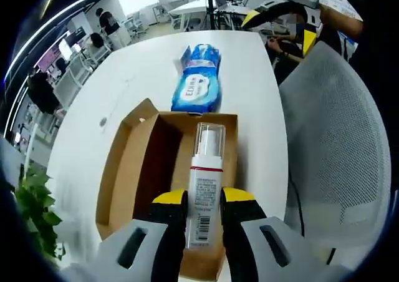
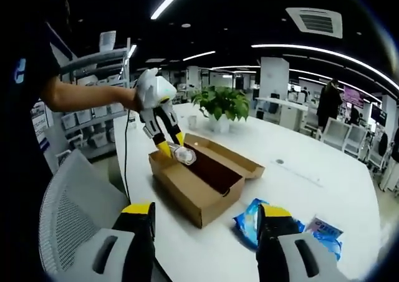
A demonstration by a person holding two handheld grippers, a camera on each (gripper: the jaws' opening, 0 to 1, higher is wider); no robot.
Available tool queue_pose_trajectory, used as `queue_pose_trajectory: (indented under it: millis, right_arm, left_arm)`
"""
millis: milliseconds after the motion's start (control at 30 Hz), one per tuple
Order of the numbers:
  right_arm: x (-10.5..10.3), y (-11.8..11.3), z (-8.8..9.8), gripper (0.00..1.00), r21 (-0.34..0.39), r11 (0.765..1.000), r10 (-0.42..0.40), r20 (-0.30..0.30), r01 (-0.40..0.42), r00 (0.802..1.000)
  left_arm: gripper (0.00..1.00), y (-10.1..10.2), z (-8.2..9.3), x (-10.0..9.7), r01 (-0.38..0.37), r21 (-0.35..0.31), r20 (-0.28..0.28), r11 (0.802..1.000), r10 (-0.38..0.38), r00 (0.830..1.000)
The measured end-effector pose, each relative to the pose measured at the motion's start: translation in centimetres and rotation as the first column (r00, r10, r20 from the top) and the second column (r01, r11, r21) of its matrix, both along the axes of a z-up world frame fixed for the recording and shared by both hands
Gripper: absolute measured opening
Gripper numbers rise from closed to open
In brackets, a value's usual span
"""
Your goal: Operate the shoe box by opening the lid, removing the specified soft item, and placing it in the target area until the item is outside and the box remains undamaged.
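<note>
While office hums, white table (image 1: 143, 63), open shoe box (image 1: 124, 170), plant (image 2: 223, 102)

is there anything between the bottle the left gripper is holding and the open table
Nothing visible blocks it. The left gripper holds the bottle above the open box, lid already back; the blue pack lies beyond on the table.

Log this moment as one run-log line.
left claw: shut on bottle over open shoe box | right claw: open, unloaded | tissue pack: on table

Left gripper (image 1: 204, 202) jaws clamped on a load; right gripper (image 2: 206, 218) jaws spread.
</note>
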State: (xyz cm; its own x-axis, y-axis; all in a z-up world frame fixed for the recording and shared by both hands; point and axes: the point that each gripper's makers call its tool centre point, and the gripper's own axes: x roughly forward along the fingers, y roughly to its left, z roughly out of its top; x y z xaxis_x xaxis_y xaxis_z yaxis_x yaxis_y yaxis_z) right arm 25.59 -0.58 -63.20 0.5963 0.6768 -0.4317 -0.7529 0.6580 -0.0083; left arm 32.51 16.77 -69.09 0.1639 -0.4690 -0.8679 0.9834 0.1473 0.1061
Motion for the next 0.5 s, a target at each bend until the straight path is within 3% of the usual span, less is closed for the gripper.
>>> queue_pose_trajectory:
  millis: [500]
  right_arm:
    - [0.0,1.3,0.5,0.62,-0.005,0.999,0.048,0.03,-0.048,0.998]
  left_arm:
    - [0.19,-4.6,2.3,-1.9,0.127,-0.079,0.019,0.989,-0.126,0.992]
